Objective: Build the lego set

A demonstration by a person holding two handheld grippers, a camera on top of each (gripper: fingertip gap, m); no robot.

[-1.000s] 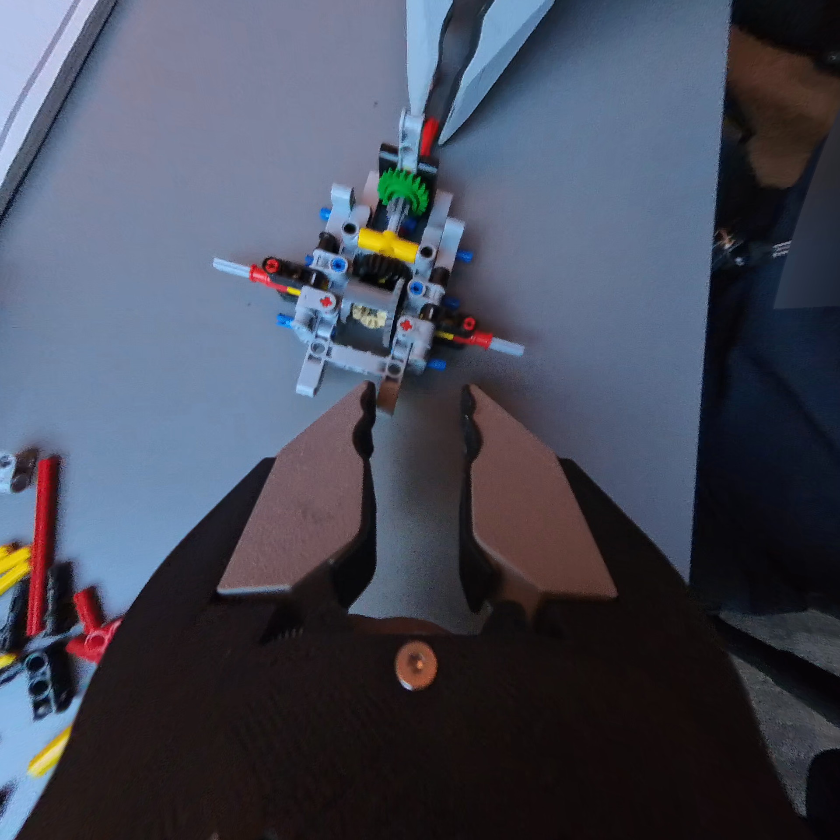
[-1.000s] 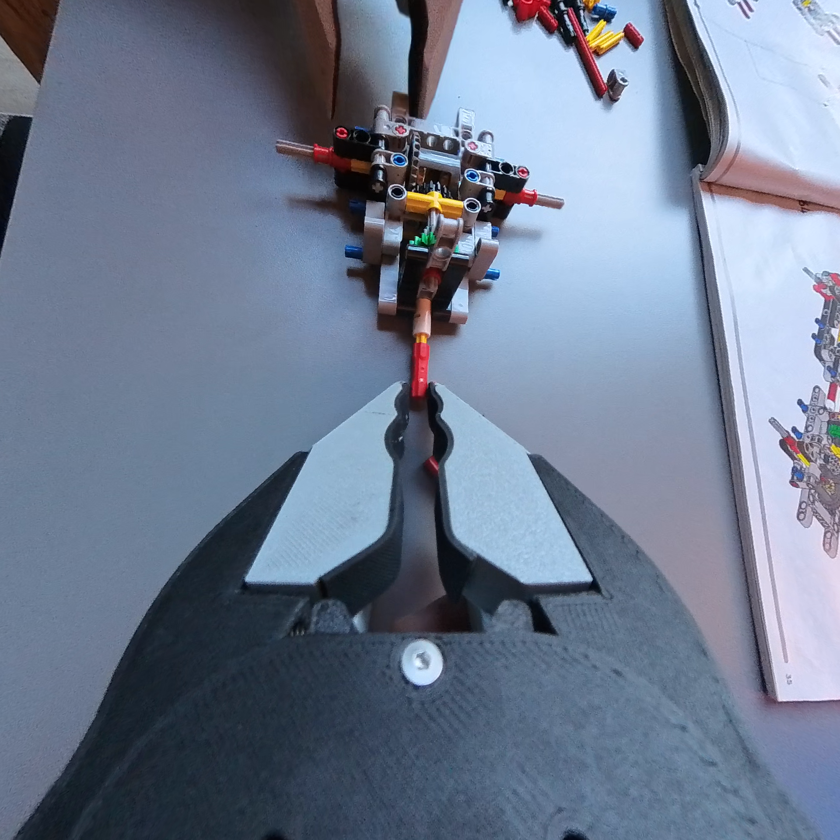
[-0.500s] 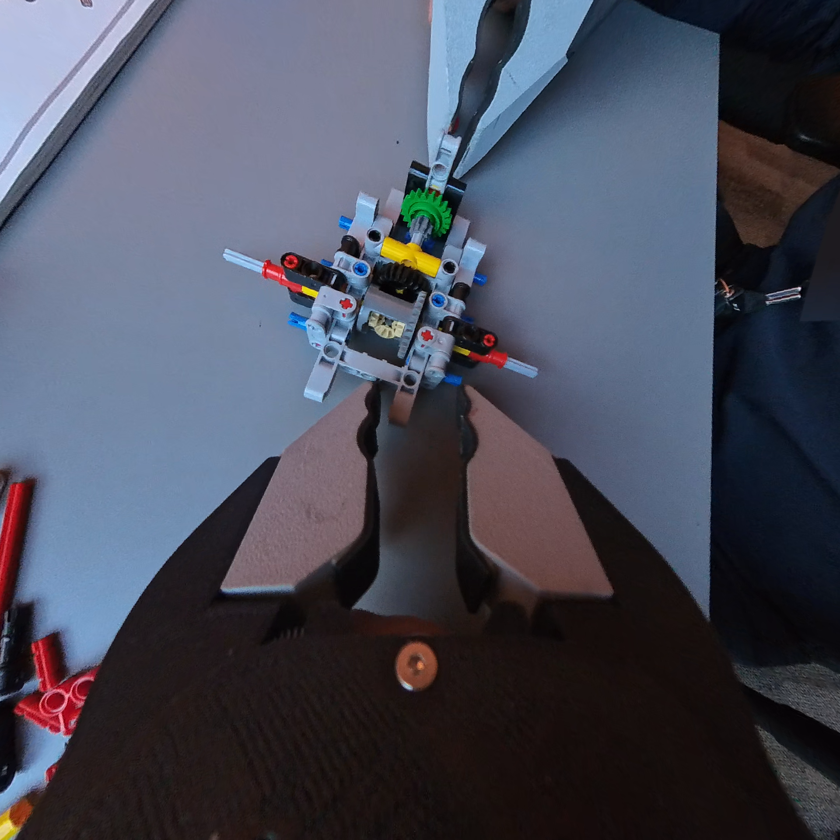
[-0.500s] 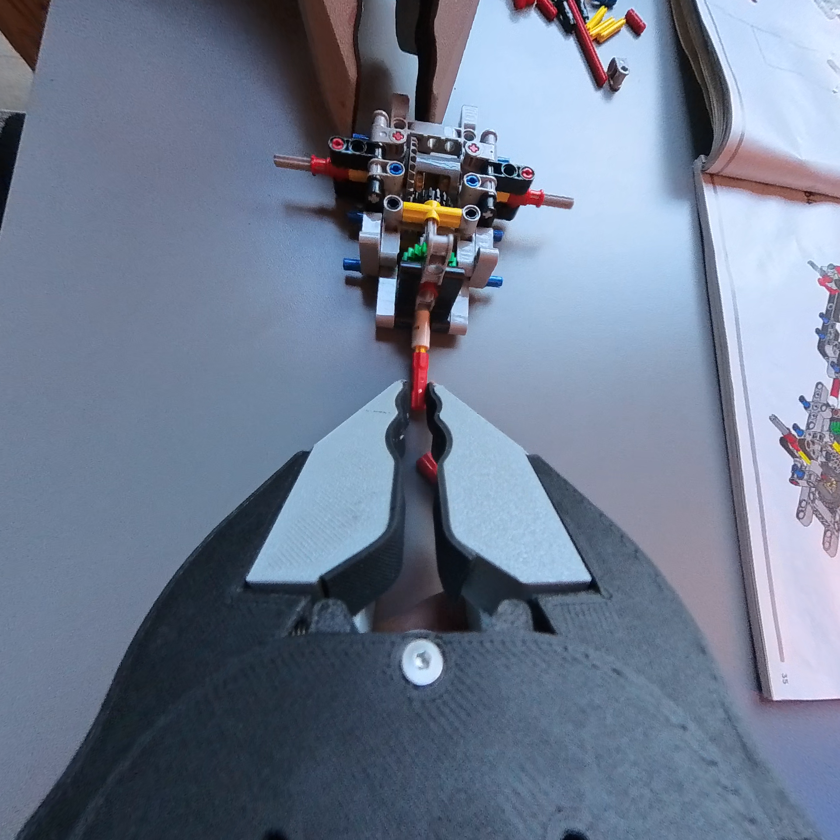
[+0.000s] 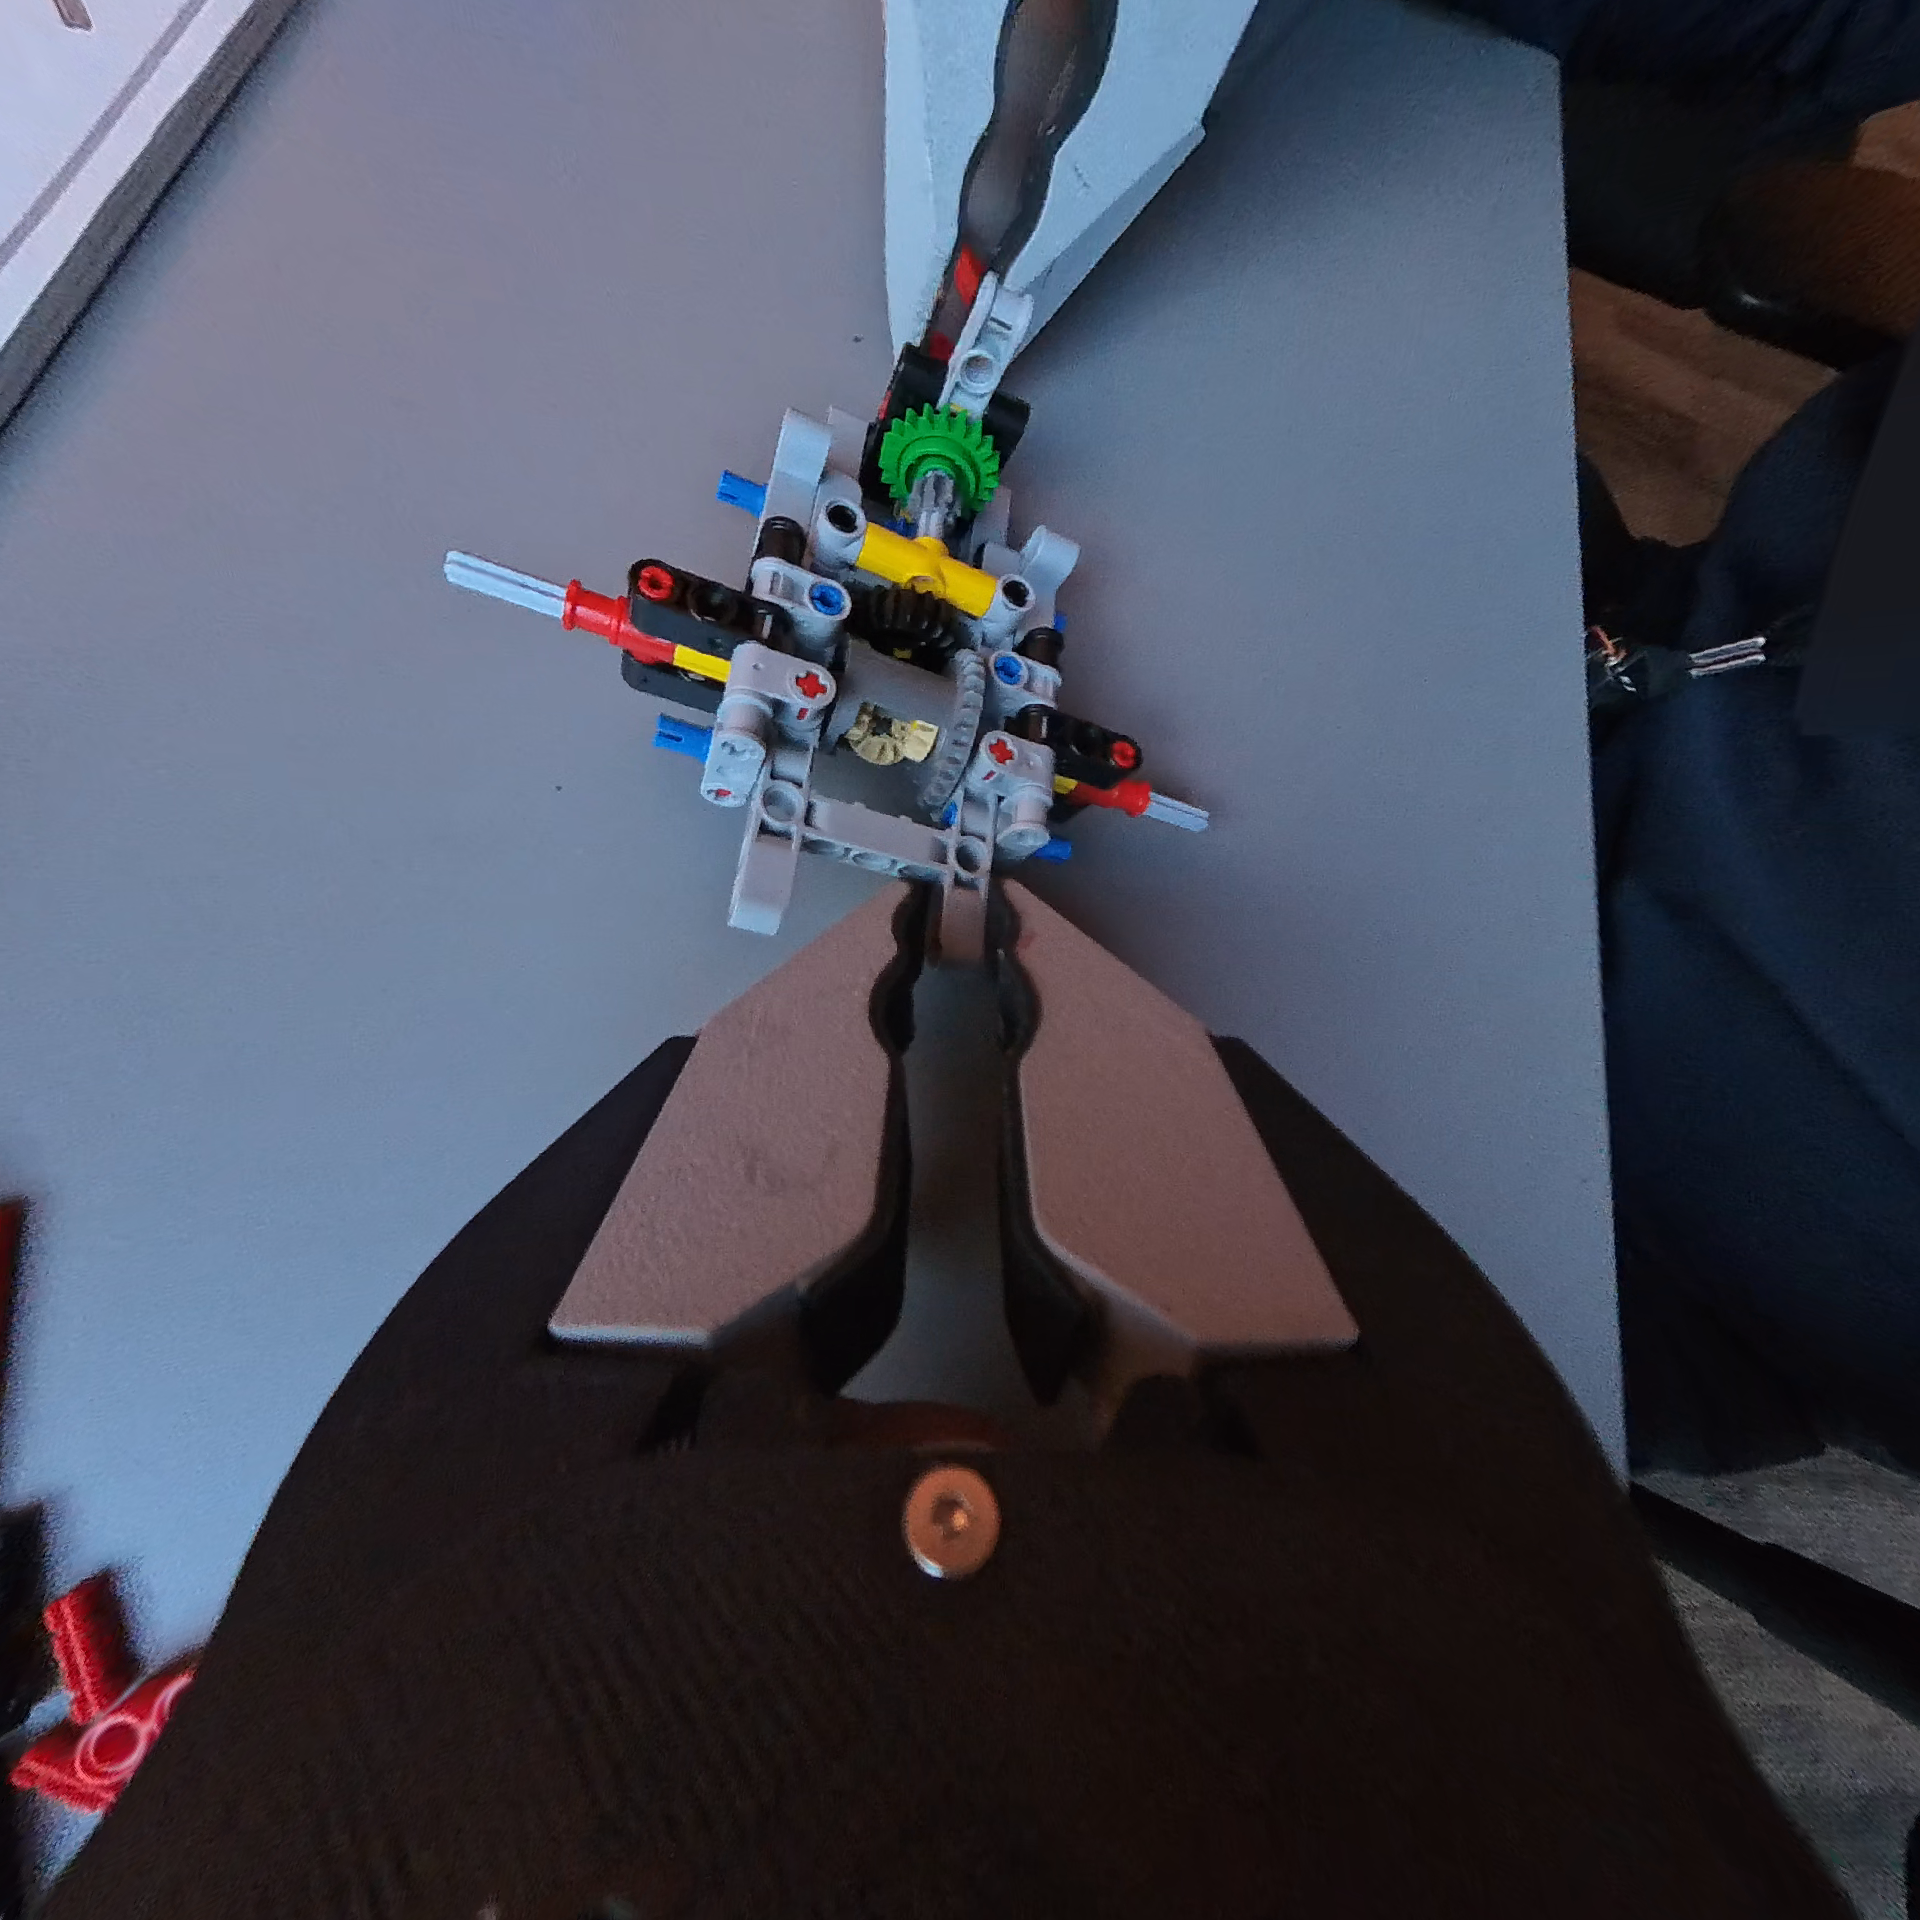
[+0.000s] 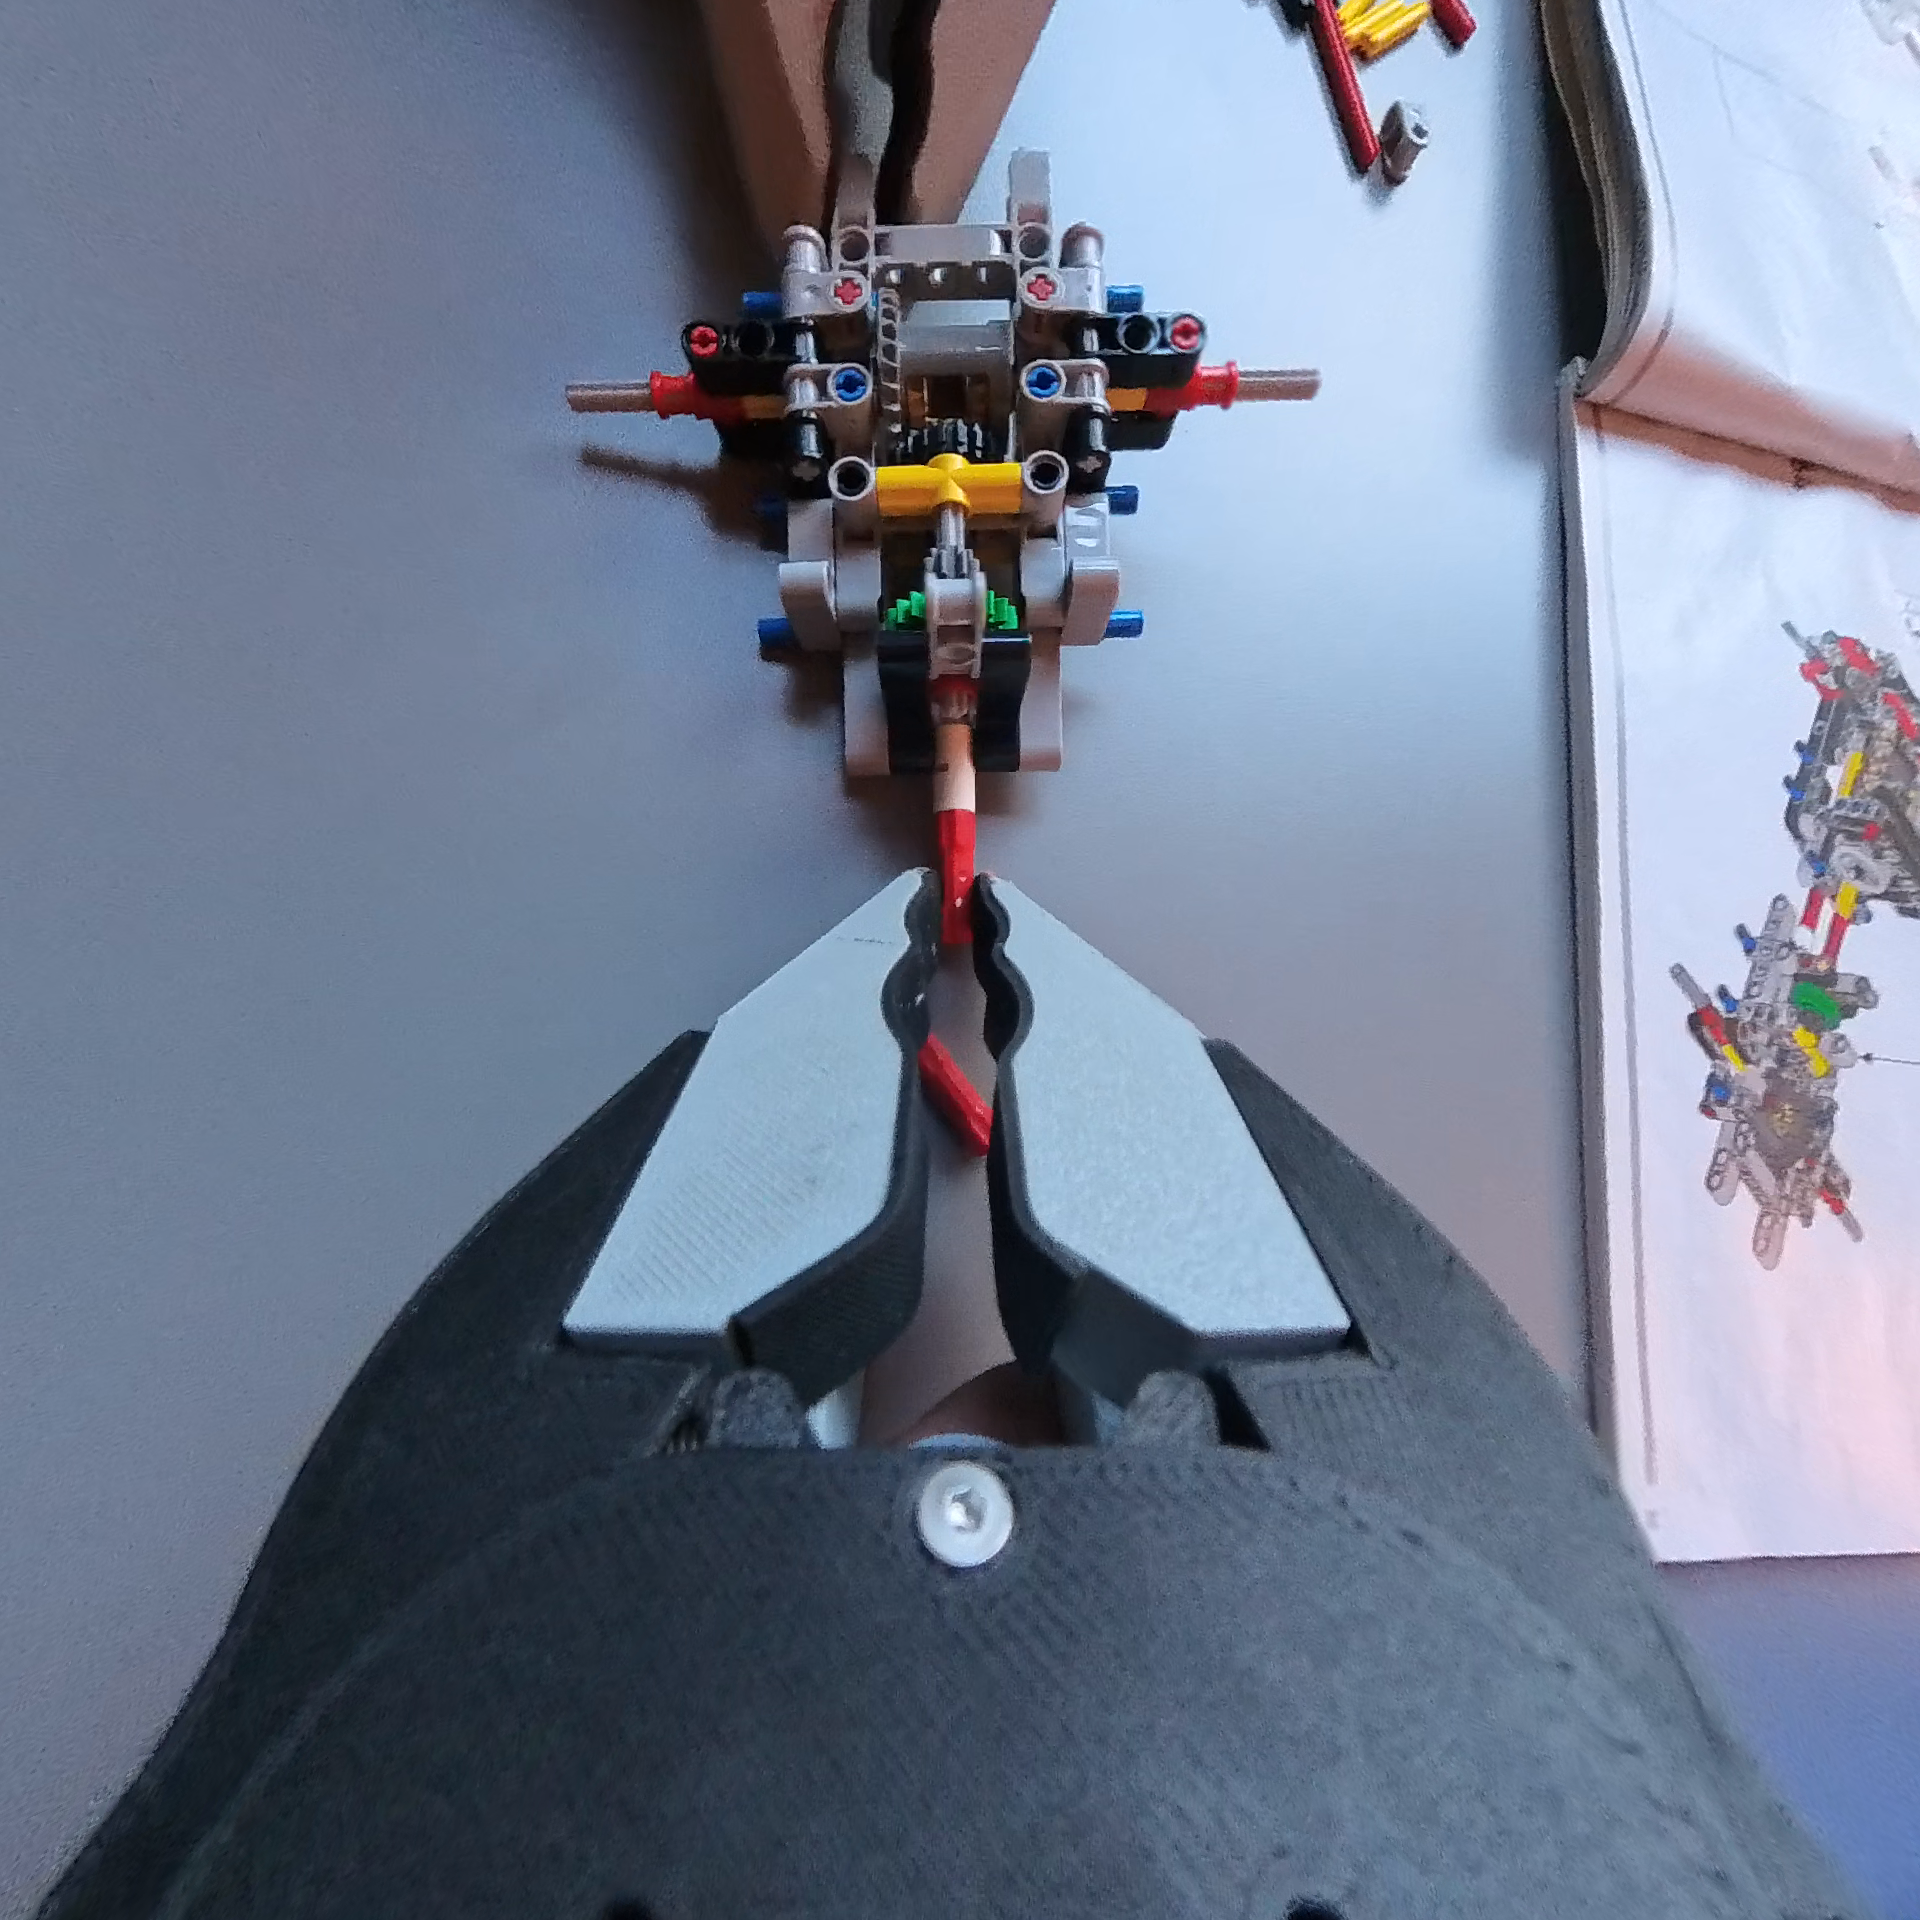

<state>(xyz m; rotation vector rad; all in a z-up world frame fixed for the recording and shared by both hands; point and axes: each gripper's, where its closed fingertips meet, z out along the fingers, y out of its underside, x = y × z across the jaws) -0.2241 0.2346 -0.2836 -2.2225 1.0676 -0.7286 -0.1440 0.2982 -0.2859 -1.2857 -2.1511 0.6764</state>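
Your left gripper pinches the grey beam of the brick assy mid-table, near its far edge; right gripper clamps the red axle poking from its other end, not fully seated, loose parts unused

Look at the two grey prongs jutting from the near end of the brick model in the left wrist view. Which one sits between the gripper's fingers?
The right-hand grey prong: the left gripper is closed on it, while the left-hand prong juts free beside the fingers.

Grey model with green gear, yellow connector, red axle.
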